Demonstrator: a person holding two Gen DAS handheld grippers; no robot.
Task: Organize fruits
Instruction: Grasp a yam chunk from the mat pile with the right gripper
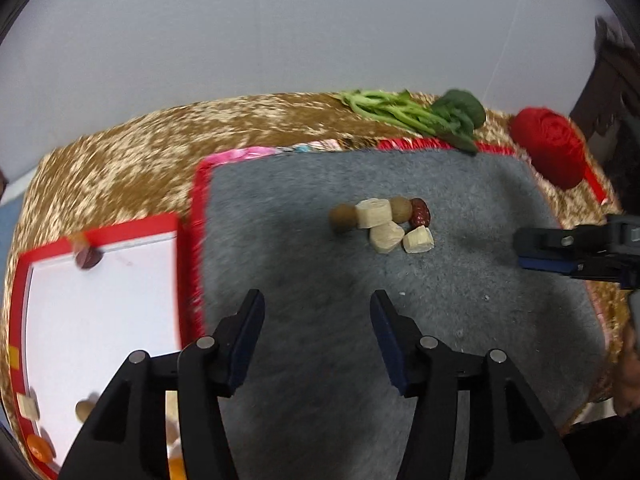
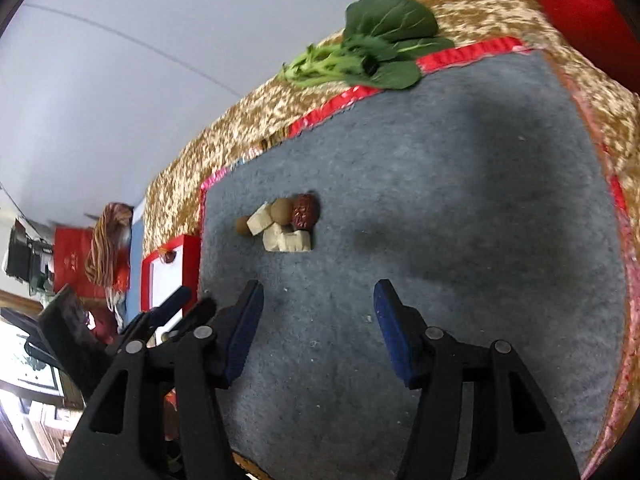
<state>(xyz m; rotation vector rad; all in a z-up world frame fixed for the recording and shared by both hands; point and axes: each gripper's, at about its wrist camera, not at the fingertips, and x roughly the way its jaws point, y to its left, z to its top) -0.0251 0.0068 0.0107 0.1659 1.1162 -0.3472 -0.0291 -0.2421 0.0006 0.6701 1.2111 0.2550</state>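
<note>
holding both the left gripper (image 1: 316, 336) and right gripper (image 2: 318, 330) released and empty, i note the fruit pile (image 1: 382, 222) mid-mat (image 1: 500, 200); tight clustering risks pinching two pieces together.

No readable text, labels, brands or numbers in either view. The red bag (image 2: 74, 264) at the far left of the right wrist view carries a small pale mark, too blurred to read. The red-rimmed tray (image 1: 12, 354) has a yellow patch on its left rim, with no legible characters.
</note>
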